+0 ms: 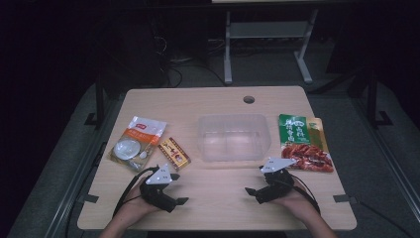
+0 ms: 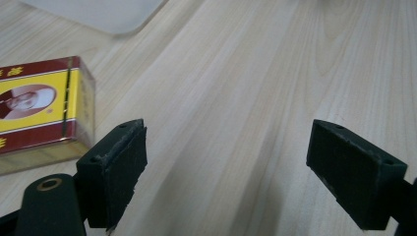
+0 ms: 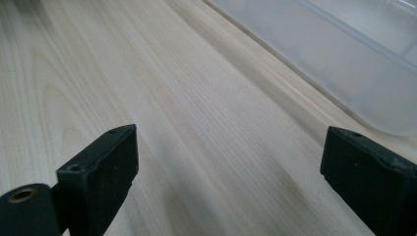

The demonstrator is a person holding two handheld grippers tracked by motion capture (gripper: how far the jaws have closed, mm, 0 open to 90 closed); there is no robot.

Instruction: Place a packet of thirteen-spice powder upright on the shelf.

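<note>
At lower centre of the high view: left gripper [image 1: 174, 194] and right gripper [image 1: 253, 191], jaws wide apart, holding nothing.
Clear tub [image 1: 234, 137] mid-table; small box [image 2: 42, 110] cut off at left edge; packet lettering unreadable.

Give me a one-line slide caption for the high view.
Two open hand-held grippers, left and right, rest on a wooden table before a clear bin, flanked by snack packets.
</note>
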